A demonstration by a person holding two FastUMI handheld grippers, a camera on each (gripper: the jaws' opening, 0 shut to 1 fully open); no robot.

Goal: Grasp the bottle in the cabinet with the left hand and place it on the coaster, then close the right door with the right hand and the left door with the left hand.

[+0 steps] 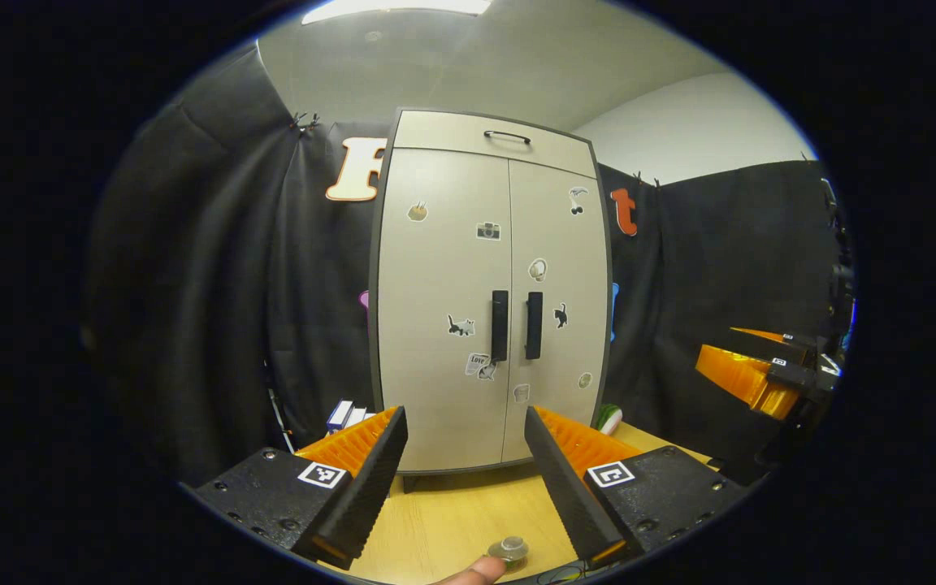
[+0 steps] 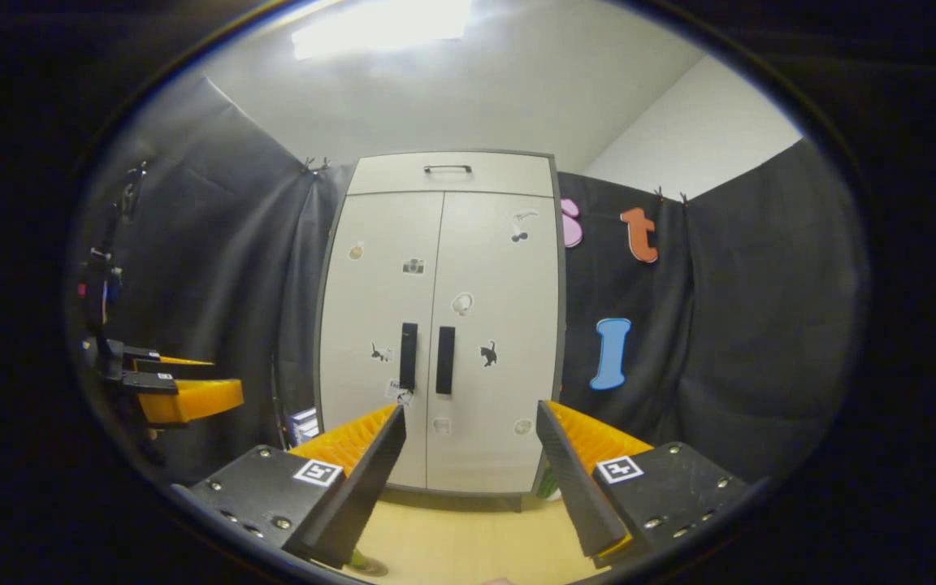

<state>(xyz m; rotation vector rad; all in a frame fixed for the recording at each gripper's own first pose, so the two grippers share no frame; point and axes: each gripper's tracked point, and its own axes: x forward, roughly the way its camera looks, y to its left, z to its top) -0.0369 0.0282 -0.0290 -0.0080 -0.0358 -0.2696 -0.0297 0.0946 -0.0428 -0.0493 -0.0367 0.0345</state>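
Facing closed cabinet (image 1: 488, 301) from near side of table (image 1: 468, 512): left door (image 1: 444, 309) and right door (image 1: 557, 301) both shut. Left hand-held gripper (image 1: 468, 479) spread, empty. Right hand-held gripper (image 2: 468, 479) spread, empty. Bottle cap (image 1: 511, 546) near table's front edge; coaster not discernible. Judgement: task looks finished or nearly so.

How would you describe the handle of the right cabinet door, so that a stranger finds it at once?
Find the tall pale cabinet standing on the wooden table against the black cloth. Both doors are shut and meet at a centre seam, where two dark vertical bar handles sit side by side. The right door handle is the one right of the seam, beside a cat sticker.
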